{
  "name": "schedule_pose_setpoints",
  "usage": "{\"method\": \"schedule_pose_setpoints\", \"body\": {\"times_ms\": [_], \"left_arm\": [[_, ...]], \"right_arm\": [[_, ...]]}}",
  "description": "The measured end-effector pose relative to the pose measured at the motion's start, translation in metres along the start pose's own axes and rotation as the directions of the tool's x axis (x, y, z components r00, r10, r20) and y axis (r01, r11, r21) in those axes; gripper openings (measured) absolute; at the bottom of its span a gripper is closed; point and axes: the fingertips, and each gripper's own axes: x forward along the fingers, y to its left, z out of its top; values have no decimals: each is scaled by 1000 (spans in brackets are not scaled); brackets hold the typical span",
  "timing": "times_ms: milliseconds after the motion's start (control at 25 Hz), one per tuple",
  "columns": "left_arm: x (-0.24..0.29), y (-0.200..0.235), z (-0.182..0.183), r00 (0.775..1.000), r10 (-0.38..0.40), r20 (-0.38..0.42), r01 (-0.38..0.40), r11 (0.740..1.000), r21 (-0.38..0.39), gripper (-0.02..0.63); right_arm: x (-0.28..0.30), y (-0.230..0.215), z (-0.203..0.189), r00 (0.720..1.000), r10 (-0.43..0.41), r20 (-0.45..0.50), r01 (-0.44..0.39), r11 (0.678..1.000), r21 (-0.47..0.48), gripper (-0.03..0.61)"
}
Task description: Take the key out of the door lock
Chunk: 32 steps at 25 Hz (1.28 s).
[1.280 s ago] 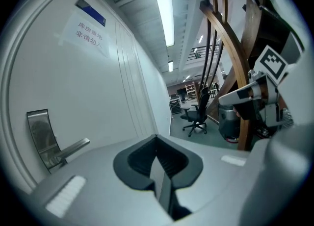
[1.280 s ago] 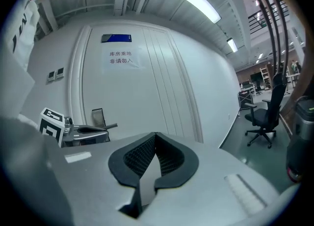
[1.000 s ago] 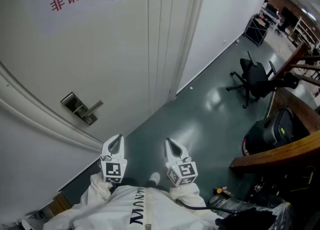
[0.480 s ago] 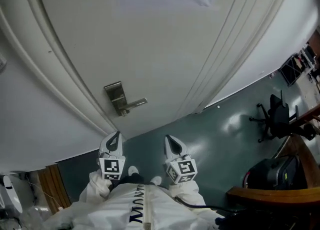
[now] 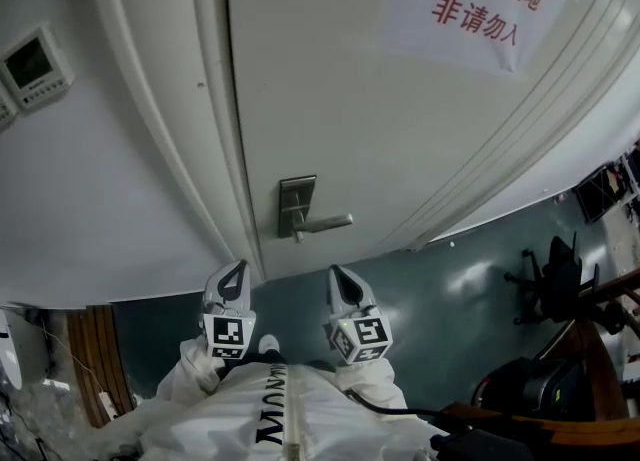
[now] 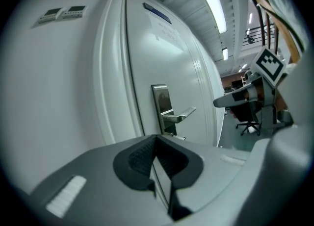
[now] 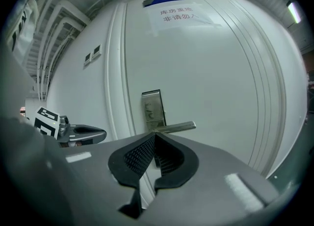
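Turn just made — brushed-steel lock plate with lever handle point(image 5: 297, 204) now straight ahead of left claw point(image 5: 235, 269) and right claw point(image 5: 335, 272), both pinched shut, empty — key reach next.

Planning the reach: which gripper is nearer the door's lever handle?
Right. The right gripper is just below the lever handle; the left gripper is lower left, past the lock plate.

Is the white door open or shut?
Shut. The white door sits flush in its frame, with no gap showing beside the lever handle.
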Motion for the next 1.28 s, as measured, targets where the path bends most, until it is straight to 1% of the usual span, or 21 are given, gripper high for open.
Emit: {"method": "schedule_pose_setpoints", "body": {"times_ms": [240, 360, 480, 680, 760, 840, 920, 1000, 1120, 1280], "left_arm": [[-3, 19, -4, 1000, 30, 5, -30, 999, -25, 0], [0, 22, -7, 999, 49, -9, -49, 998, -40, 0], [5, 20, -4, 998, 56, -8, -56, 998, -42, 0], [9, 19, -3, 997, 69, -21, -70, 997, -39, 0], [11, 17, -3, 997, 71, -24, -72, 997, -36, 0], [13, 15, -2, 997, 72, -28, -73, 997, -30, 0], [14, 15, -2, 997, 76, -34, -77, 997, -25, 0], [14, 17, -3, 996, 85, -40, -86, 996, -20, 0], [12, 22, -4, 994, 99, -46, -100, 995, -16, 0], [7, 30, -6, 991, 123, -58, -123, 992, -9, 0]], "right_arm": [[18, 8, 5, 1000, 0, -10, 0, 1000, -21, -6], [24, 6, 5, 1000, -3, -19, 2, 999, -37, -6], [30, -1, 5, 1000, -9, -27, 8, 999, -54, -6], [38, -6, 0, 999, -1, -48, -2, 998, -65, 54], [41, -11, -2, 998, -3, -55, 0, 999, -54, 83], [45, -17, -6, 998, -4, -59, 2, 1000, -17, 136], [51, -21, -13, 998, 12, -67, -9, 999, 44, 183], [57, -23, -21, 997, 36, -73, -28, 993, 115, 202], [66, -24, -33, 995, 68, -75, -49, 972, 228, 204], [81, -25, -48, 991, 113, -72, -76, 918, 390, 192]]}}
